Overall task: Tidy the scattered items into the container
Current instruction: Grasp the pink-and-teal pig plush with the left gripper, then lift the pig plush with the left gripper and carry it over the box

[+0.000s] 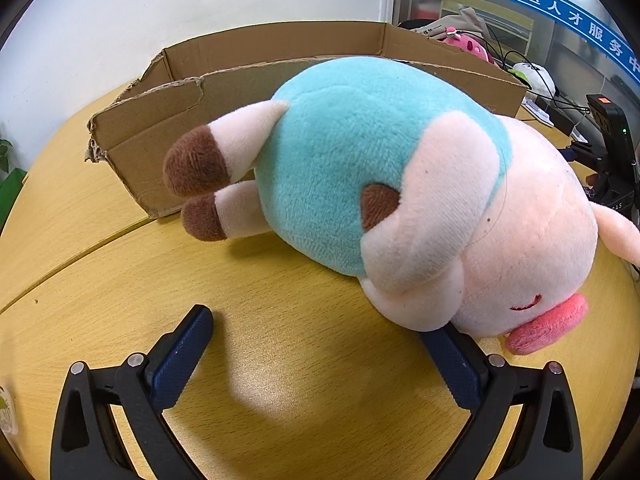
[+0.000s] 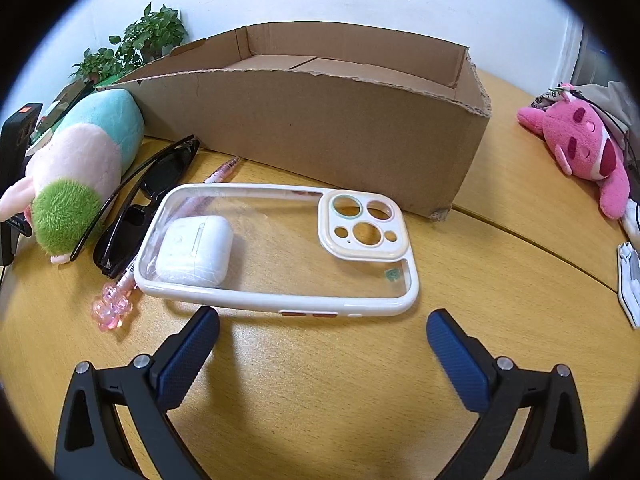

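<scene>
A plush pig (image 1: 400, 184) in a teal shirt lies on its side on the wooden table in front of the open cardboard box (image 1: 160, 128). My left gripper (image 1: 320, 332) is open and empty, its right fingertip just under the pig's arm. In the right wrist view the box (image 2: 320, 120) stands behind a clear phone case (image 2: 280, 248), a white earbud case (image 2: 194, 250), black sunglasses (image 2: 144, 196) and a pink pen (image 2: 120, 296). The pig (image 2: 80, 168) lies at the left. My right gripper (image 2: 322, 330) is open and empty just before the phone case.
A pink plush (image 2: 580, 148) lies at the right on the table (image 2: 500, 280). A white object (image 2: 628, 280) sits at the right edge. Potted plants (image 2: 140, 40) stand behind the box. Black equipment and cables (image 1: 608, 132) are at the right of the left wrist view.
</scene>
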Available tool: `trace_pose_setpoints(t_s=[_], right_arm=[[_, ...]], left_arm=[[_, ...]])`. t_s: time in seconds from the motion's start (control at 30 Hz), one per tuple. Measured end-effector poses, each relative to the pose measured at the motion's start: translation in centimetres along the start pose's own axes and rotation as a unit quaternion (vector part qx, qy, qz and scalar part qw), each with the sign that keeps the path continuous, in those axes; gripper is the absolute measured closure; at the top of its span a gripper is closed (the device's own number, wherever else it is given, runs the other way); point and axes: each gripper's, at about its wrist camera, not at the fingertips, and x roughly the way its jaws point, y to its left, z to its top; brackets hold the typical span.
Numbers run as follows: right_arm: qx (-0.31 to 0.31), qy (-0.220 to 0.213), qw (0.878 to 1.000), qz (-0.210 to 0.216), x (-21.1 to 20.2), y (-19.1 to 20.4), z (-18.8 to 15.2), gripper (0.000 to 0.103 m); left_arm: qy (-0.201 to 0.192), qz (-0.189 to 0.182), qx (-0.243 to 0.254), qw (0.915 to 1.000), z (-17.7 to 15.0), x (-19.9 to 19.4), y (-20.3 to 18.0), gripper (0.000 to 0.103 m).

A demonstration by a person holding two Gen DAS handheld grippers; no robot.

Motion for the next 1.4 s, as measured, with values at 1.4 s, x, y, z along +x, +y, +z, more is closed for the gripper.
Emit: trace_pose_setpoints(t_s=[1.4], right_arm=[[0.099, 0.007, 0.994, -0.042, -0.8, 3.2, 0.0, 0.004]], left_arm=[[-0.051, -0.09, -0.259, 0.9604, 3.6, -1.9, -2.4, 0.01]])
